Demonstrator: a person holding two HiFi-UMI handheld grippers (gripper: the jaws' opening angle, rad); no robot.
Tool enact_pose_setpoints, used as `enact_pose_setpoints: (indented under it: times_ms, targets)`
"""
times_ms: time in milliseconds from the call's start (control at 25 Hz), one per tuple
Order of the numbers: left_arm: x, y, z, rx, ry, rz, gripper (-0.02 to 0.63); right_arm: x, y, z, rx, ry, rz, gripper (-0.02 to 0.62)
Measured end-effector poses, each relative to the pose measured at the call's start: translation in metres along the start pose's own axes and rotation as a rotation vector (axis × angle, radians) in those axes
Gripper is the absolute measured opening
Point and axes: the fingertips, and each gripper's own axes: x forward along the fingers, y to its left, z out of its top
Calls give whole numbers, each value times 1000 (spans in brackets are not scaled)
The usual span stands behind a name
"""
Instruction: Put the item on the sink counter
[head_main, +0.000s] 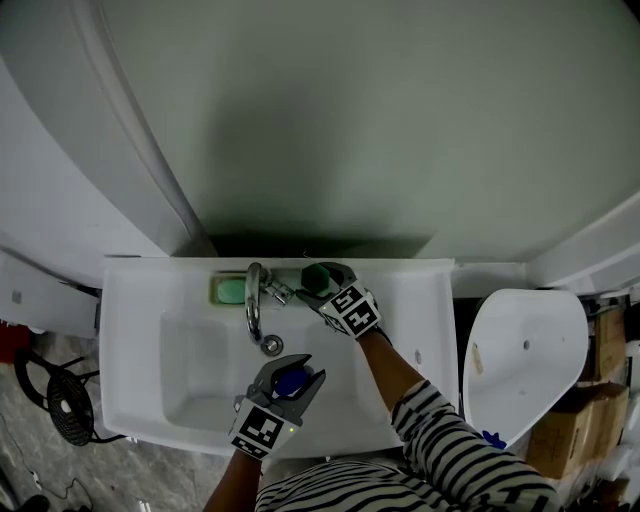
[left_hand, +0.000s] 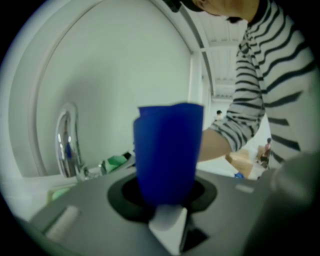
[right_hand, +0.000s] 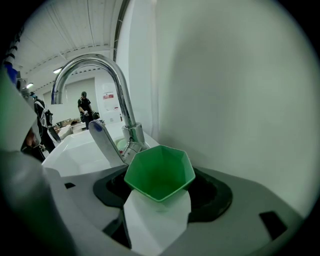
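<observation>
So the green hexagonal cup (right_hand: 160, 172) is clamped in the right gripper (head_main: 320, 283). The jaws are closed onto it, and in the right gripper view its open mouth faces back at the camera. In the head view it's at the back edge of the white sink (head_main: 130, 330), centre of the frame, just right of the chrome faucet (head_main: 254, 300) and close to the wall. I honestly can't tell if the cup's base is touching the counter or hanging just above it.

The left gripper (head_main: 295, 372) has its own thing: a blue cup (left_hand: 169, 150), standing upright between the jaws, which are partway closed and pinching it. That one sits lower in the head view, over the front part of the basin and well apart from the green cup.

Left of the faucet on the back ledge there's a green bar of soap (head_main: 230, 290) in a dish. The arm behind the right gripper has a black-and-white striped sleeve (head_main: 450, 440), running off to the lower right of the frame.
</observation>
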Motion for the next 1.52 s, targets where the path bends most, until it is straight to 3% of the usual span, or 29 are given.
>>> enact_pose_setpoints:
  times_ms: [880,1520]
  targets:
    - [2,-4,13,39,2,-6,136,-46,1,38,7,-101,-22,322]
    - [10,-12,30,81,5,-14,135,-150,22,89,-86,-240,-23,322]
